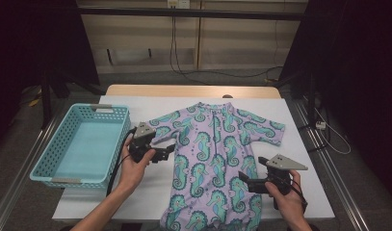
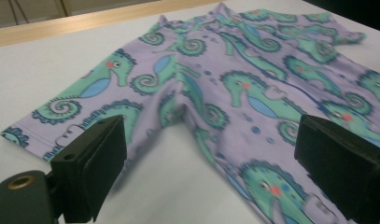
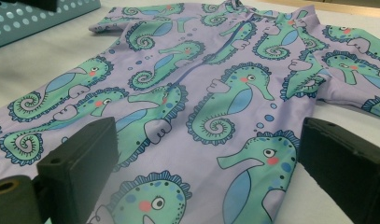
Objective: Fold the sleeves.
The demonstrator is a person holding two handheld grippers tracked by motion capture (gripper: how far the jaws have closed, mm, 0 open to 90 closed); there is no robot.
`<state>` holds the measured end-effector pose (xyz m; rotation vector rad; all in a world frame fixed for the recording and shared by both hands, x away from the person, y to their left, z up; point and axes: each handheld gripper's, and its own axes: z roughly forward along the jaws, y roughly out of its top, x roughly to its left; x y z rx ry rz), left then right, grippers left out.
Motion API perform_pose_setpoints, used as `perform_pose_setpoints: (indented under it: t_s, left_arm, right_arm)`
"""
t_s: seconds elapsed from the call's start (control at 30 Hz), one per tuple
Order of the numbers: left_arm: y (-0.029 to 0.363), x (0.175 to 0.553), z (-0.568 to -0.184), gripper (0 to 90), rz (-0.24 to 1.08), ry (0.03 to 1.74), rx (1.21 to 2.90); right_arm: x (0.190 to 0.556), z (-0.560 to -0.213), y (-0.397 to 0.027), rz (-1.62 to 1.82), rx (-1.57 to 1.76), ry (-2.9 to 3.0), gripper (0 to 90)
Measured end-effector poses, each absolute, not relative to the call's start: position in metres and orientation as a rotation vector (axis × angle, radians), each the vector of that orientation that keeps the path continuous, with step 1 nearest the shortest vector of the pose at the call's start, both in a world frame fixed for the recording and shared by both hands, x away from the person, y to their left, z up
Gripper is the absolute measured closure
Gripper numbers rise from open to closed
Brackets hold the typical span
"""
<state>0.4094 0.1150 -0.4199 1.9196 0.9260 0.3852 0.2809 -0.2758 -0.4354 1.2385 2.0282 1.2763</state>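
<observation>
Lilac short-sleeved swimsuit (image 1: 210, 159) printed with teal seahorses lies flat, front up, on the white table cover (image 1: 299, 159); its collar points to the far edge and its lower end reaches the near edge. A zip line runs down the middle of the swimsuit.

Left gripper (image 1: 165, 152), black with a grey three-cornered plate, is held just beside the swimsuit's left edge, below the left sleeve. Its jaws stand apart with nothing between them. In the left gripper view the underarm of the swimsuit (image 2: 178, 100) lies ahead of the open jaws.

Right gripper (image 1: 245, 180) sits at the swimsuit's right edge, at its lower half. Its jaws stand apart and hold nothing; in the right gripper view the printed fabric (image 3: 211, 102) lies between and beyond them.

Light blue perforated plastic basket (image 1: 49, 159) stands left of the swimsuit, apart from it.
</observation>
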Motion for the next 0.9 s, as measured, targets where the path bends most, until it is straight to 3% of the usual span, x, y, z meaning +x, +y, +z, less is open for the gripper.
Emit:
perform_pose_setpoints:
  t_s: [0.43, 0.9]
  left_arm:
    - [0.118, 0.458, -0.427, 9.4, 0.348, 1.027, 1.925]
    - [0.117, 0.481, -0.444, 9.1, 0.395, 1.108, 1.933]
  right_arm:
    - [0.281, -0.44, -0.272, 1.269, 1.227, 2.064, 4.0]
    - [0.277, -0.441, -0.276, 1.277, 1.202, 2.08, 3.9]
